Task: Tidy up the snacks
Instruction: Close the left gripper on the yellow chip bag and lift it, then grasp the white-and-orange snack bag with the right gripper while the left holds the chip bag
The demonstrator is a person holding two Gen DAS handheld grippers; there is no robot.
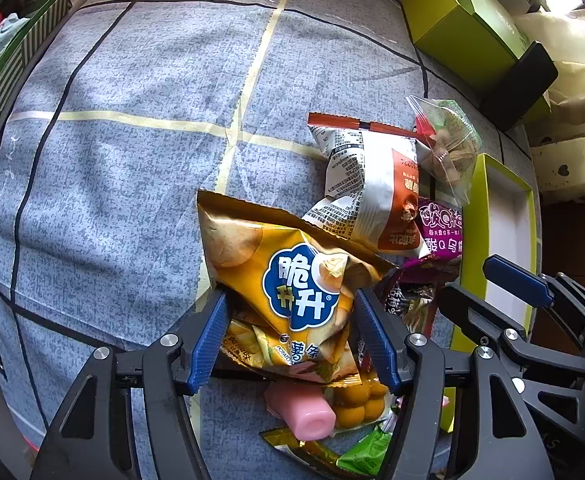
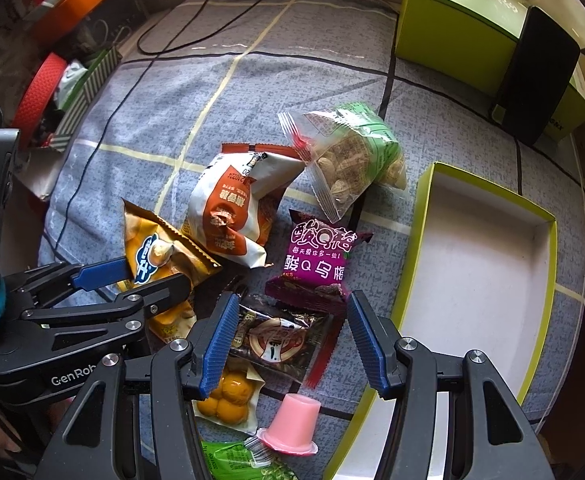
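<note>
My left gripper (image 1: pixel 294 340) points down with its jaws wide around a yellow chip bag (image 1: pixel 292 280); the pads do not press on it. In the right wrist view the same bag (image 2: pixel 160 256) stands between the left gripper's fingers (image 2: pixel 100 272). My right gripper (image 2: pixel 292 340) is open above a dark brown packet (image 2: pixel 280 340), holding nothing. Around them lie a white-and-orange bag (image 2: pixel 228 208), a nut bag (image 2: pixel 348 160), a purple packet (image 2: pixel 318 256), a pink jelly cup (image 2: pixel 292 424) and a pack of yellow balls (image 2: pixel 228 396). An open green-rimmed box (image 2: pixel 484 272) lies to the right.
A closed green box (image 2: pixel 460 20) and a black device (image 2: pixel 536 88) stand at the back right. A black cable (image 2: pixel 104 120) runs over the blue checked cloth (image 1: pixel 132 160). A striped box (image 1: pixel 24 56) and clutter line the left edge. A green packet (image 2: pixel 232 460) lies nearest.
</note>
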